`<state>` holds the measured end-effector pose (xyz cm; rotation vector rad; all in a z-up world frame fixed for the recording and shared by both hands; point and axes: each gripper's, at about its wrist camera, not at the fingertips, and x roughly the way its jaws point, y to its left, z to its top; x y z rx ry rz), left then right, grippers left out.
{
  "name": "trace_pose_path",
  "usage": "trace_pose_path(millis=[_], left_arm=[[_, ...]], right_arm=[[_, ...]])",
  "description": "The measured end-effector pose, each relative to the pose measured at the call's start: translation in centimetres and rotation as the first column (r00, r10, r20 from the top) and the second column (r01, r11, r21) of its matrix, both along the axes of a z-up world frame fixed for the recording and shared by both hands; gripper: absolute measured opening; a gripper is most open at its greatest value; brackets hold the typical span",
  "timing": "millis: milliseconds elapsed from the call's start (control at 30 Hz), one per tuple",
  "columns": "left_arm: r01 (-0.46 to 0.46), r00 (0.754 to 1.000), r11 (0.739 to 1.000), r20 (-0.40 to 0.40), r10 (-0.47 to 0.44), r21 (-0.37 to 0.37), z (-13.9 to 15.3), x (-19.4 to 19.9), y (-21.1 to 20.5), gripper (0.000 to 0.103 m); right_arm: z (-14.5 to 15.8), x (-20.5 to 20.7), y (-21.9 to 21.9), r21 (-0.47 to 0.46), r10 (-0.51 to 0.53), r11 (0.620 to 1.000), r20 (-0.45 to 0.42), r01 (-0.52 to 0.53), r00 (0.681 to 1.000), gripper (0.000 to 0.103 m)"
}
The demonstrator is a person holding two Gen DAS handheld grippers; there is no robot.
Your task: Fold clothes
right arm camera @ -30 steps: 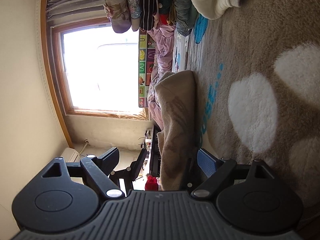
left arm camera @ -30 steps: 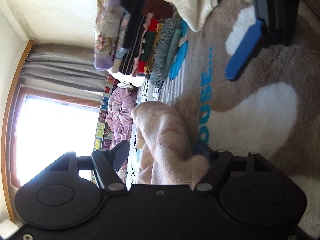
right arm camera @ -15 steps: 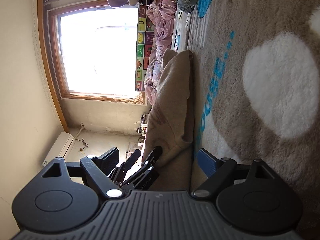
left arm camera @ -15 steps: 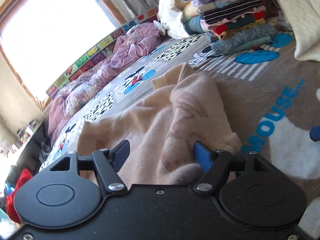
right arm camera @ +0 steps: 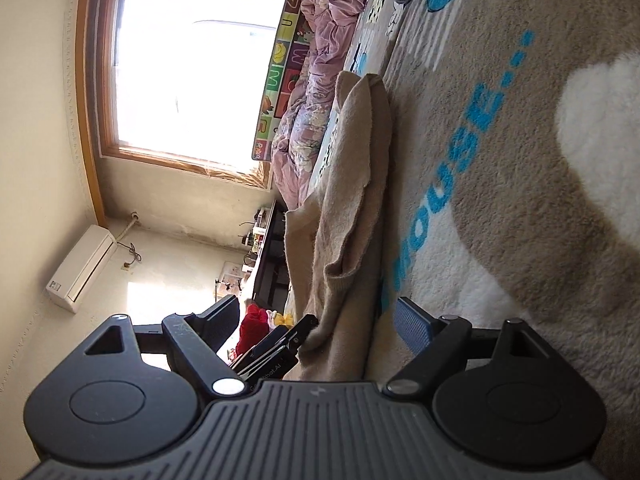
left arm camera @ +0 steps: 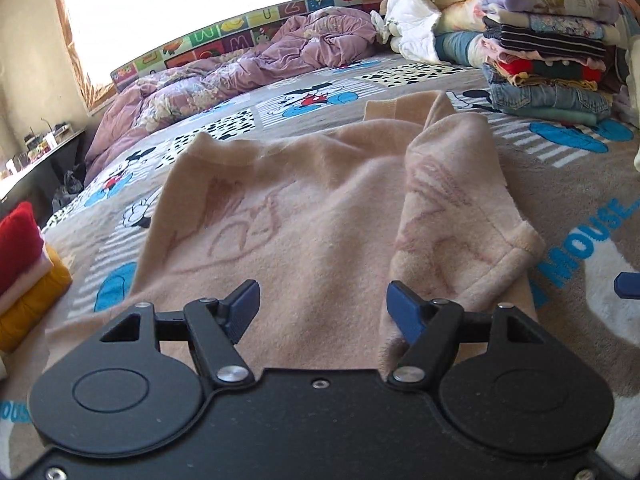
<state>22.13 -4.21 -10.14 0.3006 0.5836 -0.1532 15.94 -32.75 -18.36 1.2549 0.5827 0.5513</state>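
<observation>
While hovering low over beige fleece top [left arm camera: 288, 216], left gripper [left arm camera: 323, 300] spread wide, gripping nothing. Right gripper [right arm camera: 316, 316] likewise spread, rolled sideways at garment's edge. Top flat on Mickey blanket [left arm camera: 576, 184], right side folded inward. Folded stack [left arm camera: 548, 60] behind.

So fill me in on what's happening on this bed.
A person is folding a beige fleece top spread on the cartoon-print blanket. One side is already folded over the body. The left hand-held gripper hovers open above the top's near edge; the right hand-held gripper is open beside it. A stack of folded clothes sits behind.
</observation>
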Motion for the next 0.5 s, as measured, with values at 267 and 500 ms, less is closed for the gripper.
trace_pose_path(millis=[267,500], left_arm=[[-0.078,0.997,0.981,-0.023,0.075,-0.18,-0.6,-0.5,4.2,0.072],[-0.081,0.997,0.951,-0.005,0.083,-0.298,-0.5,-0.9,6.3,0.072]], right_arm=[[1.3,3.1,4.0,-0.105,0.002,0.994,-0.011,-0.003,1.0,0.081],[1.7,3.9,6.5,-0.154,-0.073,0.985,0.005,0.072,0.997,0.07]])
